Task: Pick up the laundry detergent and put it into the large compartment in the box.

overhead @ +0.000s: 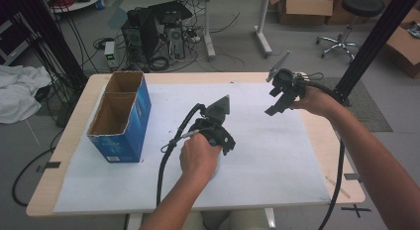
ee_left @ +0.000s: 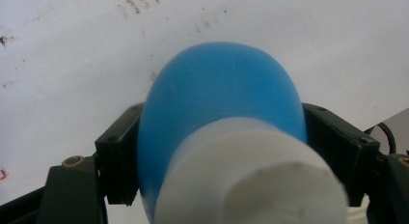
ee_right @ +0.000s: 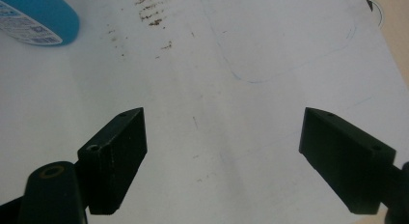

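Your left claw (overhead: 224, 141) sits low over the white sheet (overhead: 277, 155) near the middle of the counter (overhead: 317, 77), a little toward the near edge. In the left gripper view, a blue bottle (ee_left: 217, 113) with a white cap (ee_left: 251, 175) lies between its two black jaws, cap end toward the camera and rounded blue end pointing away. Both jaws sit right against the blue sides, so the claw is partly closed around the bottle; you cannot tell from the pictures how firmly the pads press.

Your right claw (overhead: 283, 98) hangs above the far right part of the sheet, well apart from the left one. In the right gripper view its jaws stand wide apart with nothing between them, over bare, lightly stained paper with a faint blue pen outline (ee_right: 294, 64). The bottle's blue end with a white label shows at the upper left of that view.

A blue cardboard box (overhead: 121, 118), open at the top and split into two compartments, stands at the left of the counter.
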A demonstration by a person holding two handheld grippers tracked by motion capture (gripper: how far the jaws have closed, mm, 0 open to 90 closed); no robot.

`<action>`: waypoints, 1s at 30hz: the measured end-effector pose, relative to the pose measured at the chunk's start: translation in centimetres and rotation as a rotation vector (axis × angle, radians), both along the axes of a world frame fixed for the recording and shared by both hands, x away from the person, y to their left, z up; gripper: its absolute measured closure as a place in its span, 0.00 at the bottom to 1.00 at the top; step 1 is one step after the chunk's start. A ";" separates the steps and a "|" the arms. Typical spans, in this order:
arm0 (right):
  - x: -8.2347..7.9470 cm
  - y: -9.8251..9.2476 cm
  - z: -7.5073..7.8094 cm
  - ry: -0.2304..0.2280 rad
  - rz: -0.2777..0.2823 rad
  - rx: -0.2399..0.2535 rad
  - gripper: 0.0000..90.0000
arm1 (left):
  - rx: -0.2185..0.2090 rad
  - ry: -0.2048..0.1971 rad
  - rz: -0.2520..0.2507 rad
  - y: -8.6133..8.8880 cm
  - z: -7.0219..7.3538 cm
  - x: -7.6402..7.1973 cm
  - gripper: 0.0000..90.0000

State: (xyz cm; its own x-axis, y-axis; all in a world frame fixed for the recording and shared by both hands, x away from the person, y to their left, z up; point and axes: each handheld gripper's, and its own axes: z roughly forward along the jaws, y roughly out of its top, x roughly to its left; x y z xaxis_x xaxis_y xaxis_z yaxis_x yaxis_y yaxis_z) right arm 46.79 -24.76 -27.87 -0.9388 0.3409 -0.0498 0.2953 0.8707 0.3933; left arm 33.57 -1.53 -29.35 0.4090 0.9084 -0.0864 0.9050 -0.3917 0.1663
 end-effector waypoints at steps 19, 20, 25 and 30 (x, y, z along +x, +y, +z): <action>0.0 0.0 -0.4 0.005 0.001 0.000 0.19 | 0.004 0.003 -0.008 0.1 -0.3 0.2 0.34; 0.0 0.0 -0.4 0.005 0.001 -0.001 0.19 | 0.008 0.006 -0.012 0.1 -0.3 0.2 0.34; 0.0 -0.1 -0.5 0.005 -0.001 0.001 0.19 | 0.006 0.005 -0.013 0.2 -0.4 0.2 0.36; 0.1 0.0 -0.5 0.006 -0.002 0.001 0.19 | 0.003 0.006 -0.012 0.3 -0.4 0.2 0.39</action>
State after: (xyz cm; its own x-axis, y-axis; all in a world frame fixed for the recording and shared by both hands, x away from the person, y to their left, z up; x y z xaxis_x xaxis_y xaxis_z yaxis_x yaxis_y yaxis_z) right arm 46.88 -24.75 -28.37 -0.9385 0.3425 -0.0438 0.2992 0.8699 0.3922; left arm 33.76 -1.21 -29.74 0.4194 0.9037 -0.0858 0.9011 -0.4031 0.1596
